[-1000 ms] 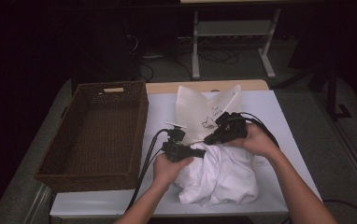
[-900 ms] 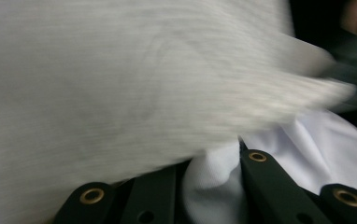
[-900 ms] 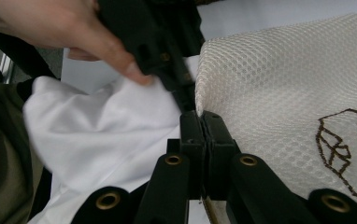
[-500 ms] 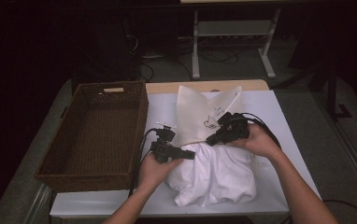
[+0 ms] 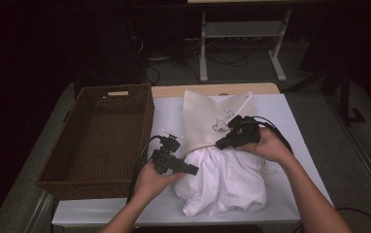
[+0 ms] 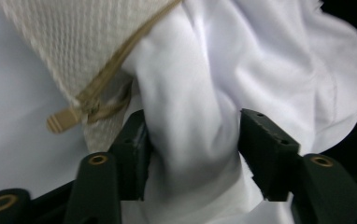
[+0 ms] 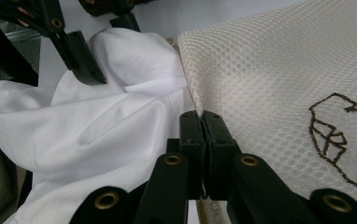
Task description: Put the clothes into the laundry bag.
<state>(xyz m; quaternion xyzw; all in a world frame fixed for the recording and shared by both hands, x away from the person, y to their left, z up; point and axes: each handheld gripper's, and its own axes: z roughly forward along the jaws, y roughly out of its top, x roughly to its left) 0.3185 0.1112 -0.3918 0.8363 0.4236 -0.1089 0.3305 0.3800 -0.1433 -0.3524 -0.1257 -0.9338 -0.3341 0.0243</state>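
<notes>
The right gripper [image 7: 203, 116], jaws clamped on the mesh bag's [image 5: 208, 116] rim, holds its mouth steady while the left gripper [image 6: 193, 140], jaws just opening and apart around a fold of the white cloth [image 5: 227, 182] at the bag's 6 o'clock, repositions to stuff it in.

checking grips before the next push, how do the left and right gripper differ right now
The left gripper has just been opening, a fold of the white cloth loose between its jaws. The right gripper is shut on the mesh bag edge. Both work at the bag's mouth.

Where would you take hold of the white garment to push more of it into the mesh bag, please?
Grip the raised fold of the white garment between the left gripper's open jaws, coming from the bag's mouth side; the bulk still bunches outside.
</notes>
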